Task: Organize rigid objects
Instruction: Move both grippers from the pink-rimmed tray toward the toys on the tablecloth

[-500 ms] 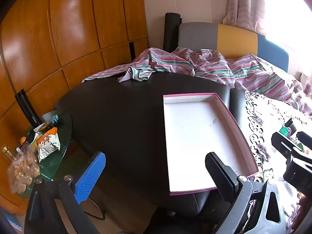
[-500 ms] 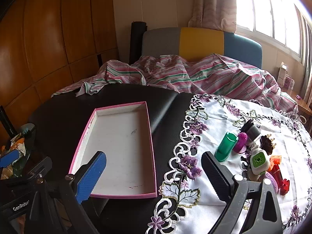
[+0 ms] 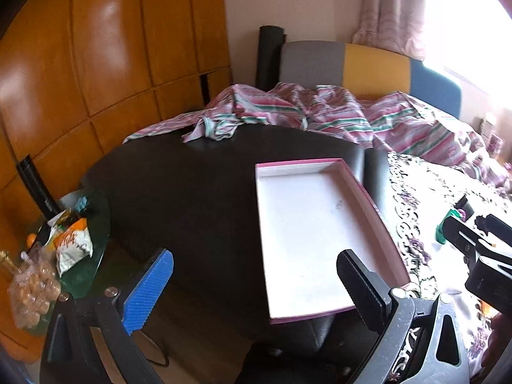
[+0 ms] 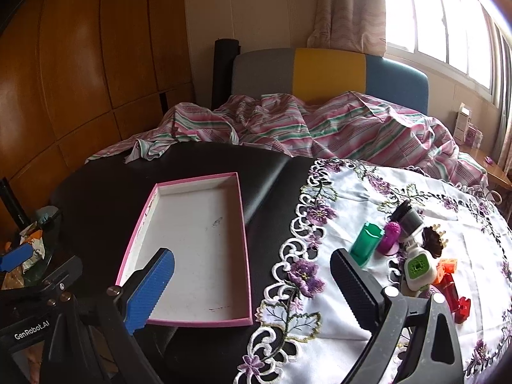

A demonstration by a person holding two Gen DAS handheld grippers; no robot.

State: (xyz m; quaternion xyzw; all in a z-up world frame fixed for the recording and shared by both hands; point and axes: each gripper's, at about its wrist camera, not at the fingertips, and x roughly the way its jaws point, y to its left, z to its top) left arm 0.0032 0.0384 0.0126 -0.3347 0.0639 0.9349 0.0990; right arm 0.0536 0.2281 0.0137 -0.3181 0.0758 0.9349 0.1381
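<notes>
Currently no object is held: the right claw (image 4: pixel 252 283) and the left claw (image 3: pixel 256 288) both stand wide open and empty. The pink tray (image 4: pixel 244 233), at centre frame on the black tabletop (image 4: pixel 198 160), contains nothing. The toys, among them a green case (image 4: pixel 366 241), cluster at right on the white cloth (image 4: pixel 352 192). Judged step: approach for the first pick. The next move calls for carrying the right claw rightward over the green case.

- Glossy varnished wood on the wardrobe panels (image 3: pixel 96 73), far left.
- Matt white card inside the pink-rimmed tray (image 4: pixel 243 220).
- Embroidered, lace-edged cloth on the tablecloth (image 4: pixel 352 192), right.
- Shiny plastic on the green container (image 4: pixel 364 243).
- Ribbed blue rubbery pad (image 4: pixel 150 291) on the near finger.
</notes>
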